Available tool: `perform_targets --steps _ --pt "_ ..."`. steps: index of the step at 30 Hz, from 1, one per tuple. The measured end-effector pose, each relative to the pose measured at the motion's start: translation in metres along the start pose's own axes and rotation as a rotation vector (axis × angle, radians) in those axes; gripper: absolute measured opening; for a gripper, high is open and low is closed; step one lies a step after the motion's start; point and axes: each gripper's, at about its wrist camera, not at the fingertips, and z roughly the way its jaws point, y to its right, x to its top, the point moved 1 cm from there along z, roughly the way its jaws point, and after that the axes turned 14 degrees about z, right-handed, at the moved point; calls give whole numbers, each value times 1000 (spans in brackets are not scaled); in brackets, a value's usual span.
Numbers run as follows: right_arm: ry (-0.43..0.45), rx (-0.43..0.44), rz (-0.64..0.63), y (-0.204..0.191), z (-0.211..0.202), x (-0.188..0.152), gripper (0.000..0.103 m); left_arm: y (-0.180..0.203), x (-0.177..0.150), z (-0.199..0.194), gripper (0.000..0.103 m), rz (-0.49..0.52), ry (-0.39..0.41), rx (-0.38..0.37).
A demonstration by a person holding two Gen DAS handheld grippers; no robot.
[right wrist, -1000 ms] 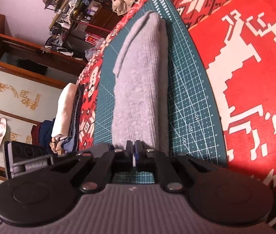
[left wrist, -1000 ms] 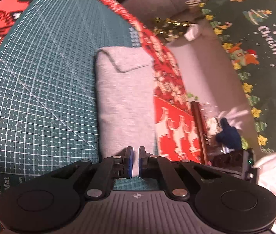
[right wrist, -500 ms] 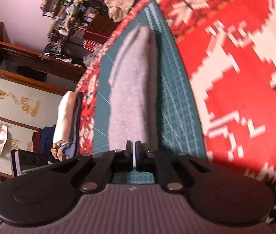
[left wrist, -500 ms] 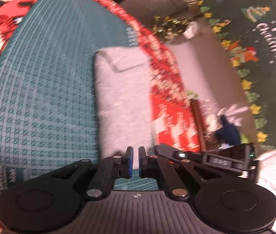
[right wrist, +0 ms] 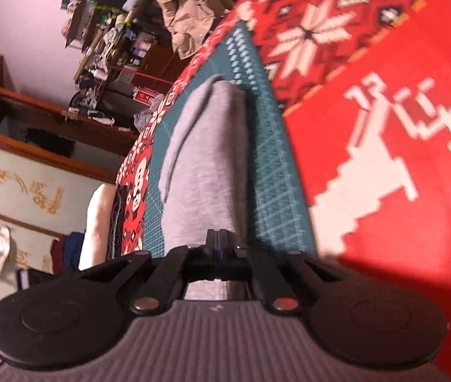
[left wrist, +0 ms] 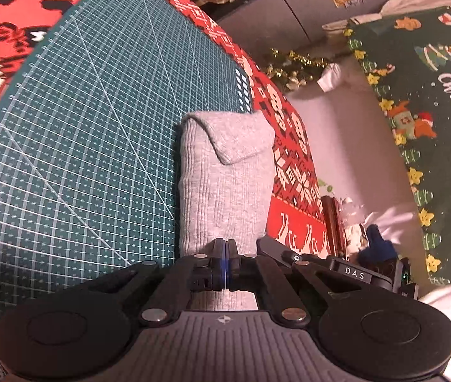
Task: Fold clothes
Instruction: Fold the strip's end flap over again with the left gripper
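Both grippers, left (left wrist: 225, 262) and right (right wrist: 220, 248), pinched closed over the garment's (left wrist: 222, 191) hidden near edge; only the left view shows its folded flap.

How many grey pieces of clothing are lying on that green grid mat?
1. A single folded grey garment lies along the green cutting mat near its edge, reaching back to both sets of jaws. Its folds could hide more layers.
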Motion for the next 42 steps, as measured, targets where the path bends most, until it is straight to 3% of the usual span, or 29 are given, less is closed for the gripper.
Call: perform_targets --steps 4,10,15,18,23,28,32,35,42 --pt "23 -2 -28 -10 -7 9 4 9 10 -4 4 33 26 -2" --pt "11 53 -66 -44 11 28 4 25 37 27 4 104 32 -32" --pt "-3 19 -10 -36 40 40 0 7 36 47 3 64 8 -3" --pt "-5 43 -8 -25 39 40 0 -6 30 43 3 10 13 -49" --pt "29 -9 -38 -25 27 48 0 0 35 28 2 36 14 -14" --pt "67 -3 -47 -37 17 66 2 8 60 25 3 9 78 -82" --pt "50 4 -50 -48 37 76 2 13 78 49 3 43 55 -43" --pt "65 -14 -63 -45 47 79 0 6 75 63 3 71 17 47" --pt "139 -42 -97 -41 39 79 0 -1 68 47 2 22 49 17"
